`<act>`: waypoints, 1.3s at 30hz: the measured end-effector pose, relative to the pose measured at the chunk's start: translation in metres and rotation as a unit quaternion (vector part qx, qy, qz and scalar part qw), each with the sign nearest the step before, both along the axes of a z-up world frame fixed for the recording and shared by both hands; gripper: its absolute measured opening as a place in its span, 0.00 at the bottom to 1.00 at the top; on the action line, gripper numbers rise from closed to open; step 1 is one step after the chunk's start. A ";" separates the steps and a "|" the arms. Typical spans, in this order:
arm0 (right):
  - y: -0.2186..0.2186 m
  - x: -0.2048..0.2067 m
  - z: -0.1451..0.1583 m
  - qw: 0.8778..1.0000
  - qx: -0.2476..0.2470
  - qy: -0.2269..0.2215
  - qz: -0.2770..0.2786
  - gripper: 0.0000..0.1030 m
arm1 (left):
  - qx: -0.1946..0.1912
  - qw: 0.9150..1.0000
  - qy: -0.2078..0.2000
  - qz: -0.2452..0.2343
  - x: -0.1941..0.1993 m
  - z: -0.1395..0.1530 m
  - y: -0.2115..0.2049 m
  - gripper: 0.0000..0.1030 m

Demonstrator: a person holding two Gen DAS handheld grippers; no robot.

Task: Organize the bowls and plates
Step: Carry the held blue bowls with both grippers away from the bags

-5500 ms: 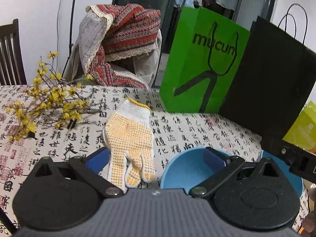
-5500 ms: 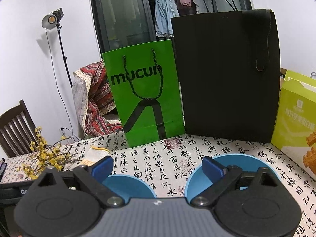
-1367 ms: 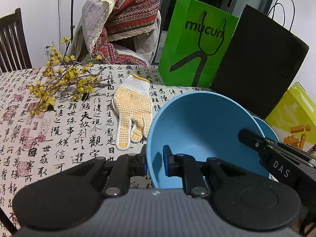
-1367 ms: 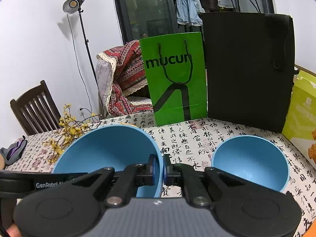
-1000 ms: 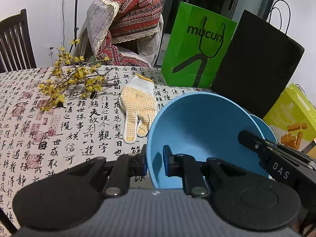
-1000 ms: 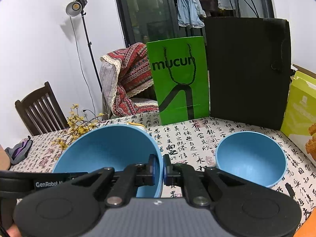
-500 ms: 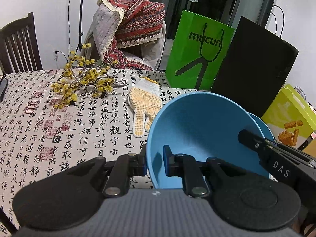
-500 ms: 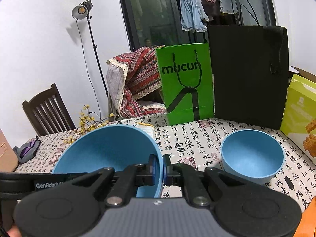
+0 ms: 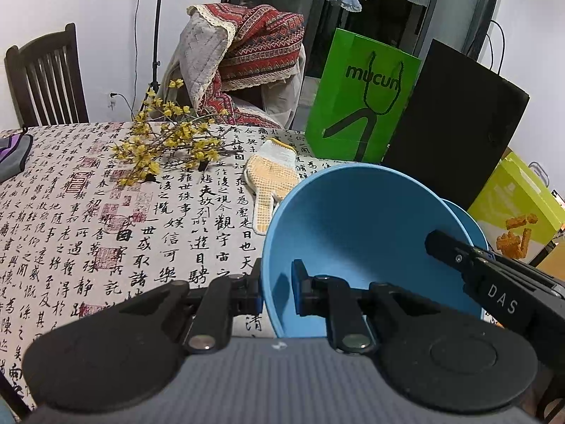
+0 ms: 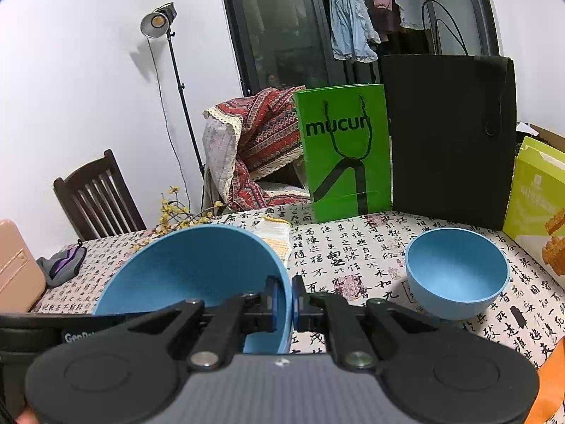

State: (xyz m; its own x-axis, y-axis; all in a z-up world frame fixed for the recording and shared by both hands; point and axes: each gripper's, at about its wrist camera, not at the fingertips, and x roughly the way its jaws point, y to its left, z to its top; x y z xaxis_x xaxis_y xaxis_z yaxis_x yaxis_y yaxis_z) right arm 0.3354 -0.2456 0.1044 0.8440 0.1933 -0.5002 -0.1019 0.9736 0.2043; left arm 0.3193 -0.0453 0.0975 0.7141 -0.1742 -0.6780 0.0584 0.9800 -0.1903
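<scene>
A large blue bowl [image 9: 360, 240] hangs tilted above the table, held from both sides. My left gripper [image 9: 279, 289] is shut on its left rim, one pad inside the wall and one outside. My right gripper [image 10: 284, 304] is shut on the opposite rim of the same blue bowl [image 10: 197, 272]. A second, smaller blue bowl [image 10: 455, 272] stands upright on the tablecloth to the right; in the left wrist view only an edge of that second bowl [image 9: 469, 219] shows behind the held one. The right gripper's black body [image 9: 494, 282] crosses the held bowl's right side.
On the calligraphy tablecloth [image 9: 88, 219] lie a yellow-dotted work glove [image 9: 272, 176] and a yellow flower sprig [image 9: 169, 145]. A green paper bag [image 10: 346, 155], a black bag [image 10: 448, 134] and a yellow-green box [image 10: 536, 194] stand at the back. A grey-purple pouch [image 10: 61, 265] lies left.
Both grippers have drawn back and slightly up together with the blue bowl still clamped. The glove, flowers and second bowl now look farther away.
</scene>
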 end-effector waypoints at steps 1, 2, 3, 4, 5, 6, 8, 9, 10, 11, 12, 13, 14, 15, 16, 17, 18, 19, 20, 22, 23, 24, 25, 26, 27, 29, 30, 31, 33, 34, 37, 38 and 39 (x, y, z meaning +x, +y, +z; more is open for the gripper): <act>0.001 -0.002 0.000 1.000 0.000 0.000 0.001 0.08 | 0.000 1.000 0.000 0.001 -0.002 0.000 0.001 0.15; 0.002 -0.003 0.000 1.000 0.000 0.000 0.001 0.08 | 0.000 1.000 0.000 0.001 -0.004 0.000 0.002 0.15; 0.003 -0.005 0.000 1.000 0.000 -0.001 0.001 0.08 | 0.001 1.000 0.000 0.001 -0.005 0.000 0.003 0.15; 0.003 -0.005 0.000 1.000 0.001 -0.001 0.001 0.08 | 0.001 1.000 -0.001 0.002 -0.007 0.000 0.004 0.15; 0.004 -0.007 0.000 1.000 0.001 -0.001 0.002 0.08 | 0.001 1.000 -0.001 0.002 -0.009 0.001 0.005 0.15; 0.006 -0.009 0.000 1.000 0.001 -0.001 0.002 0.08 | 0.000 1.000 -0.002 0.002 -0.011 0.001 0.007 0.15; 0.009 -0.012 0.001 1.000 0.001 -0.002 0.003 0.08 | 0.000 1.000 -0.003 0.002 -0.015 0.001 0.010 0.15; 0.010 -0.014 0.001 1.000 0.001 -0.002 0.004 0.08 | 0.000 1.000 -0.003 0.003 -0.017 0.001 0.011 0.15; 0.011 -0.015 0.001 1.000 0.002 -0.002 0.004 0.08 | 0.000 1.000 -0.004 0.004 -0.018 0.001 0.013 0.15; 0.012 -0.017 0.001 1.000 0.002 -0.002 0.005 0.08 | 0.000 1.000 -0.004 0.004 -0.020 0.001 0.014 0.15; 0.014 -0.018 0.001 1.000 0.001 -0.003 0.006 0.08 | 0.000 1.000 -0.005 0.005 -0.022 0.001 0.015 0.15; 0.015 -0.020 0.002 1.000 0.001 -0.003 0.006 0.08 | 0.000 1.000 -0.005 0.005 -0.023 0.001 0.017 0.15; 0.017 -0.023 0.002 1.000 0.001 -0.004 0.007 0.08 | -0.001 1.000 -0.005 0.006 -0.025 0.001 0.018 0.15; 0.019 -0.024 0.002 1.000 0.001 -0.004 0.007 0.08 | -0.001 1.000 -0.005 0.007 -0.026 0.001 0.019 0.15; 0.020 -0.025 0.002 1.000 0.001 -0.004 0.008 0.08 | -0.001 1.000 -0.005 0.007 -0.027 0.001 0.021 0.15; 0.021 -0.026 0.001 1.000 0.002 -0.004 0.009 0.08 | -0.001 1.000 -0.005 0.008 -0.029 0.001 0.022 0.15; 0.022 -0.028 0.001 1.000 0.002 -0.004 0.010 0.08 | -0.001 1.000 -0.006 0.008 -0.030 0.001 0.023 0.15; 0.023 -0.029 0.001 1.000 0.002 -0.004 0.010 0.08 | -0.001 1.000 -0.006 0.009 -0.032 0.001 0.025 0.15; 0.025 -0.030 0.001 1.000 0.002 -0.004 0.011 0.08 | -0.001 1.000 -0.007 0.009 -0.033 0.001 0.026 0.15; 0.028 -0.033 0.002 1.000 0.002 -0.005 0.012 0.08 | -0.002 1.000 -0.008 0.011 -0.036 0.001 0.029 0.15; 0.030 -0.034 0.002 1.000 0.001 -0.005 0.012 0.08 | -0.003 1.000 -0.008 0.011 -0.037 0.001 0.031 0.15; 0.031 -0.036 0.003 1.000 0.001 -0.006 0.013 0.08 | -0.003 1.000 -0.009 0.012 -0.038 0.001 0.032 0.15; 0.033 -0.037 0.003 1.000 0.001 -0.006 0.013 0.08 | -0.002 1.000 -0.010 0.013 -0.040 0.002 0.033 0.15; 0.034 -0.039 0.004 1.000 0.000 -0.007 0.014 0.08 | -0.002 1.000 -0.011 0.014 -0.041 0.002 0.034 0.15; 0.035 -0.040 0.004 1.000 0.000 -0.007 0.015 0.08 | -0.002 1.000 -0.012 0.014 -0.043 0.002 0.036 0.15; 0.038 -0.043 0.005 1.000 -0.001 -0.008 0.015 0.08 | -0.004 1.000 -0.011 0.014 -0.046 0.002 0.038 0.15; 0.039 -0.044 0.005 1.000 -0.001 -0.008 0.016 0.08 | -0.004 1.000 -0.011 0.015 -0.047 0.002 0.040 0.15; 0.041 -0.045 0.006 1.000 -0.001 -0.009 0.016 0.08 | -0.005 1.000 -0.012 0.016 -0.048 0.002 0.041 0.15; 0.044 -0.048 0.006 1.000 -0.002 -0.009 0.018 0.08 | -0.005 1.000 -0.013 0.018 -0.052 0.003 0.045 0.15; 0.045 -0.050 0.007 1.000 -0.002 -0.010 0.019 0.08 | -0.005 1.000 -0.013 0.019 -0.053 0.003 0.046 0.15; 0.050 -0.054 0.008 1.000 -0.002 -0.011 0.021 0.08 | -0.006 1.000 -0.015 0.022 -0.058 0.005 0.050 0.15; 0.051 -0.056 0.008 1.000 -0.003 -0.012 0.022 0.08 | -0.006 1.000 -0.015 0.023 -0.059 0.005 0.052 0.15; 0.053 -0.057 0.008 1.000 -0.003 -0.012 0.022 0.08 | -0.007 1.000 -0.015 0.024 -0.061 0.005 0.053 0.15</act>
